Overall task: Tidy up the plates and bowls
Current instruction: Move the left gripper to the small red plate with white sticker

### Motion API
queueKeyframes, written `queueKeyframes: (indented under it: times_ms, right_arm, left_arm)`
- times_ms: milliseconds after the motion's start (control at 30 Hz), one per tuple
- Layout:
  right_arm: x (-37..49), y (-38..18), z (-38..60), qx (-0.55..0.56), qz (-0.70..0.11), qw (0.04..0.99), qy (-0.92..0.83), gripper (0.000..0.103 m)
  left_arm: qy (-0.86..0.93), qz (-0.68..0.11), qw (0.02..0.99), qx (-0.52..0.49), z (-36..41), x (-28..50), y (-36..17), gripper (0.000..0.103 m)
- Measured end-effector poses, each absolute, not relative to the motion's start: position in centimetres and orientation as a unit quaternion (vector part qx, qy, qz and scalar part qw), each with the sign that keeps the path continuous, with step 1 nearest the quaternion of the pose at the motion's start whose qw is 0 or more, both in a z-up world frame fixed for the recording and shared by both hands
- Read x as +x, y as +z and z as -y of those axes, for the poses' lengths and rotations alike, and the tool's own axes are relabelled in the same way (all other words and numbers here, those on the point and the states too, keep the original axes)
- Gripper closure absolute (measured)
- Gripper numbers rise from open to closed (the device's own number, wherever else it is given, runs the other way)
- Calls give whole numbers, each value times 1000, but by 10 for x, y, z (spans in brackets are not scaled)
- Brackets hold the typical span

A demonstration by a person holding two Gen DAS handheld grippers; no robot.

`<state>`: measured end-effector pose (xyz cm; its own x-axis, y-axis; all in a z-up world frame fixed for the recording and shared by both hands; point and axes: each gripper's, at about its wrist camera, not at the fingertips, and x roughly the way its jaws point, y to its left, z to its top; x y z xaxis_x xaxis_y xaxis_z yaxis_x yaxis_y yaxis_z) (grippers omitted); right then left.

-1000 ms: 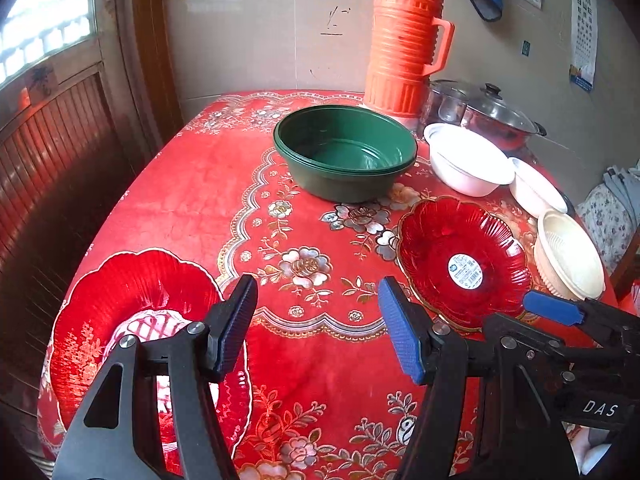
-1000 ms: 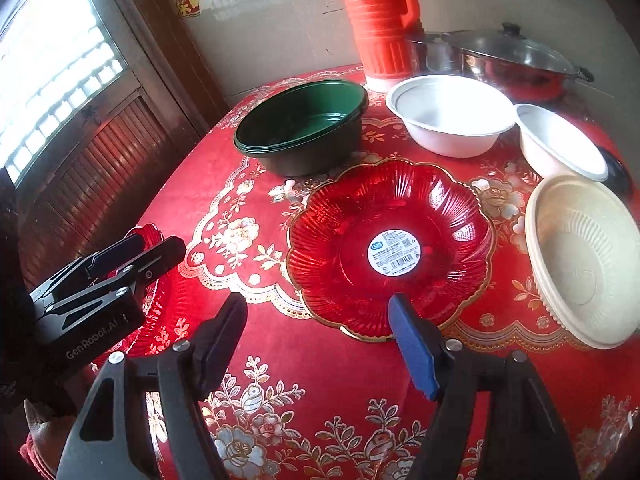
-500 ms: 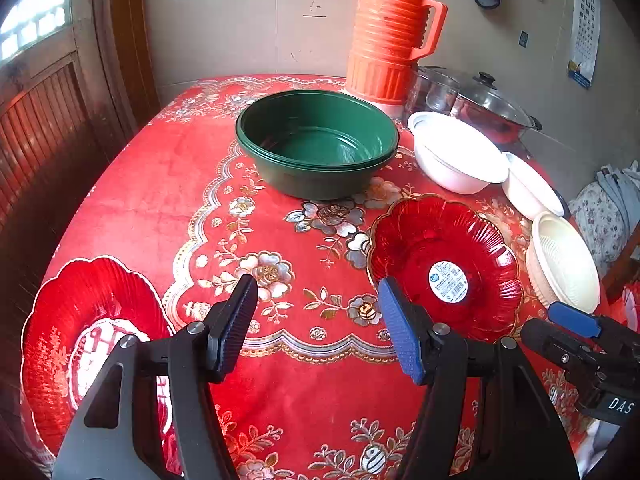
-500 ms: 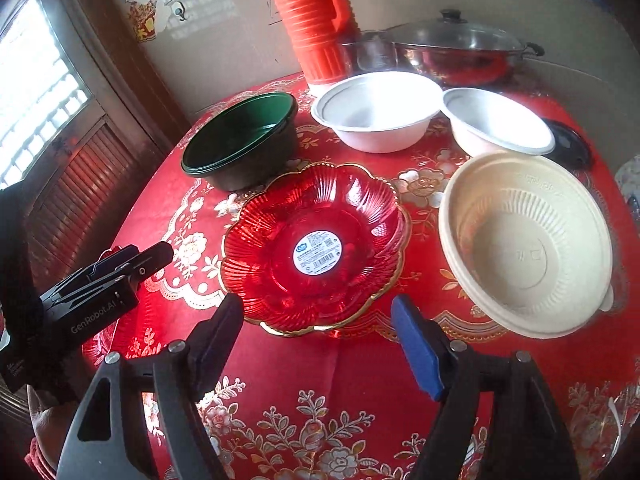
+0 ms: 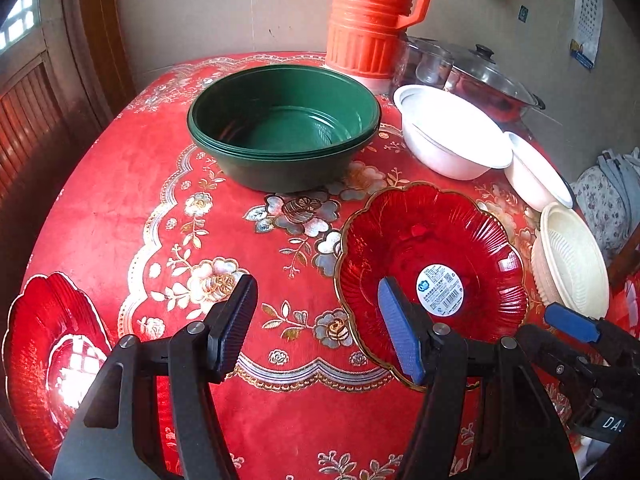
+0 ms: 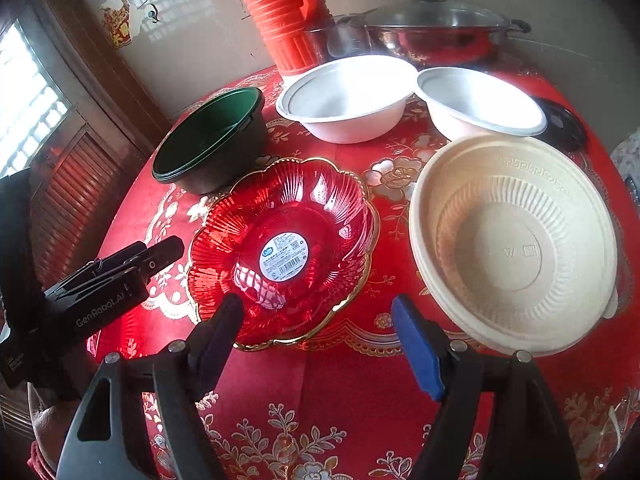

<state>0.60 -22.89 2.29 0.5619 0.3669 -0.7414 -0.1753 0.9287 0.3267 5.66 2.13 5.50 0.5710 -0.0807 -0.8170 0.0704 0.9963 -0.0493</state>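
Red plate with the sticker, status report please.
Left gripper and right gripper open, empty. Red plate flat on tablecloth, untouched. Beige bowl close on its right.

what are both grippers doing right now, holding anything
Left gripper: open, holding nothing, above the tablecloth beside the red scalloped plate.
Right gripper: open, holding nothing, at the near rim of that plate.

At the top of my left view an orange ribbed thermos jug (image 5: 370, 16) stands on the red floral tablecloth (image 5: 120, 184). Just right of it I see a clear glass (image 5: 428, 66), then a steel pot with a glass lid (image 5: 486, 76). A wall calendar (image 5: 587, 20) hangs upper right. A slatted wooden shutter (image 6: 80, 196) fills my right view's left edge.
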Motion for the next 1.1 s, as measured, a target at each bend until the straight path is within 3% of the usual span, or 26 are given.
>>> queueKeyframes:
  times_ms: [1100]
  right_arm:
    - [45, 21, 232, 83, -448, 881, 124, 27]
  left_arm:
    - [-36, -496, 867, -1, -12, 94, 26, 40]
